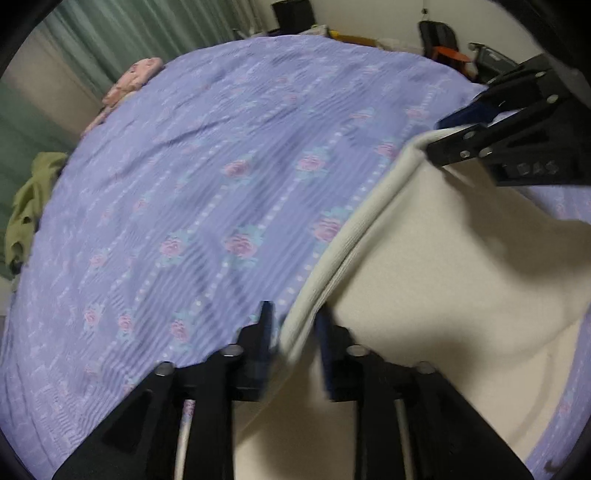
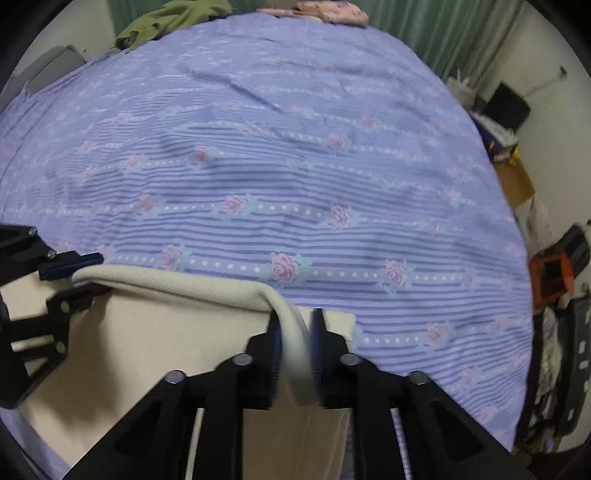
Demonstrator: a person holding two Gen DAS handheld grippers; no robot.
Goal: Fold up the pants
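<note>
Both the left tongs (image 1: 293, 332) and right tongs (image 2: 295, 339) stand slightly parted around the cream pants' (image 1: 424, 266) ribbed waistband (image 2: 177, 284), pads off it, over the floral purple bedspread (image 1: 203, 166).

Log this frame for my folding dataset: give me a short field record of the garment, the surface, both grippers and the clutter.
garment: cream pants, ribbed waistband stretched between the two grippers
surface: purple floral bedspread
left gripper: fingers apart, waistband between them, not visibly pinched
right gripper: fingers apart, waistband between them, not visibly pinched
image quality: motion-blurred
far edge of bed: olive green garment, pink cloth
backdrop: green curtain
</note>
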